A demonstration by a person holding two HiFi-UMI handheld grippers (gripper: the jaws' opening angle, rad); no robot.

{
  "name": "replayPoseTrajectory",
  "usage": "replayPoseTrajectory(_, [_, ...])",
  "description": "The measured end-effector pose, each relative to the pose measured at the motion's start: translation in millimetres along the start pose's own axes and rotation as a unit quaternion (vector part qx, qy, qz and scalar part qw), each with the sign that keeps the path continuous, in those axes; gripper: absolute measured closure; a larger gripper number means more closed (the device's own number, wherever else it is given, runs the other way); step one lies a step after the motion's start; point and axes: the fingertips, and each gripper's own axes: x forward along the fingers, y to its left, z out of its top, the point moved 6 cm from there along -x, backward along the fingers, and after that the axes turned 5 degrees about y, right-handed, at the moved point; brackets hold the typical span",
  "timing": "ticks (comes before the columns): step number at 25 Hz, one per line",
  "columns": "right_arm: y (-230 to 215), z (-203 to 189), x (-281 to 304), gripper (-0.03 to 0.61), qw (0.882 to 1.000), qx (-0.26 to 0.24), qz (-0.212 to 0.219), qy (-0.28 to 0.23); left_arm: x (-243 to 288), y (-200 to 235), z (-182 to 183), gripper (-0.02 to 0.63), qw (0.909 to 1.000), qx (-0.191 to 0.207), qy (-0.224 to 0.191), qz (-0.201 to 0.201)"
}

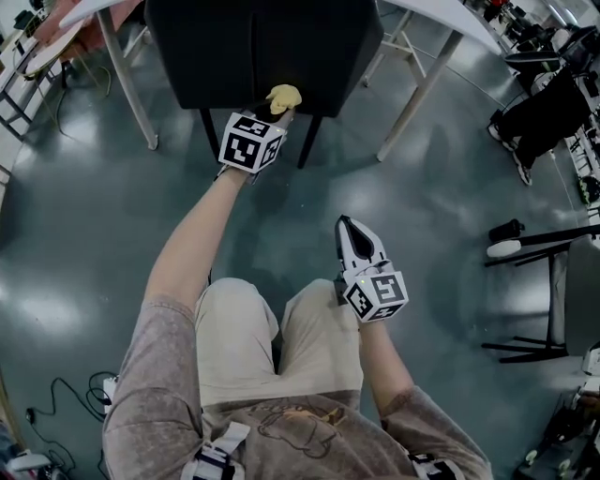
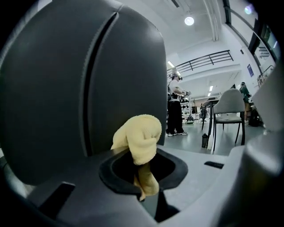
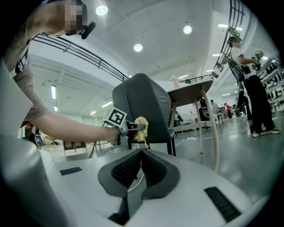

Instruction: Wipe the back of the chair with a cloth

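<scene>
The chair's dark back (image 1: 262, 47) fills the top of the head view, and its curved shell (image 2: 80, 88) looms close in the left gripper view. A bunched yellow cloth (image 1: 283, 97) is pinched in my left gripper (image 1: 277, 111), which is shut on it and holds it against the lower part of the chair back (image 3: 144, 108). The cloth (image 2: 140, 139) bulges out over the jaws. My right gripper (image 1: 348, 228) hangs low by my right thigh, shut with nothing in it, well away from the chair. Its view shows the left gripper (image 3: 137, 127) and cloth (image 3: 142, 128) at the chair.
A white table (image 1: 441, 19) with slanted legs stands behind the chair. Another chair (image 1: 553, 300) stands at the right, with a dark bottle (image 1: 506, 230) on the floor beside it. Cables (image 1: 56, 394) lie on the floor at lower left. People stand in the distance (image 3: 253, 84).
</scene>
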Motion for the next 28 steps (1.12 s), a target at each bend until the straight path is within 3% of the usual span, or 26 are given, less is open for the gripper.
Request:
replayPoseTrajectory(13, [-9.3,2.5,-10.0,0.552,1.0,0.003,-0.02,-0.006,49.3,-70.7,2.8,0.548,0.9968,0.009,0.008,-0.079])
replayPoseTrajectory(19, [-8.5,3.6,-6.1,0.552,1.0,0.005,-0.015,-0.006,38.8,-91.3,9.9,0.548,0.9915,-0.001,-0.017,-0.129])
replayPoseTrajectory(24, [-7.9,4.2,-4.7,0.552,1.0,0.003,-0.009,-0.006,10.7,-86.2,9.7,0.546,0.9898,-0.004,-0.036,-0.138])
replayPoseTrajectory(28, [-13.4,4.8,-4.0,0.552,1.0,0.011,-0.013,-0.012,-26.4,-62.2,-0.2,0.546,0.9918,-0.013,-0.051,-0.117])
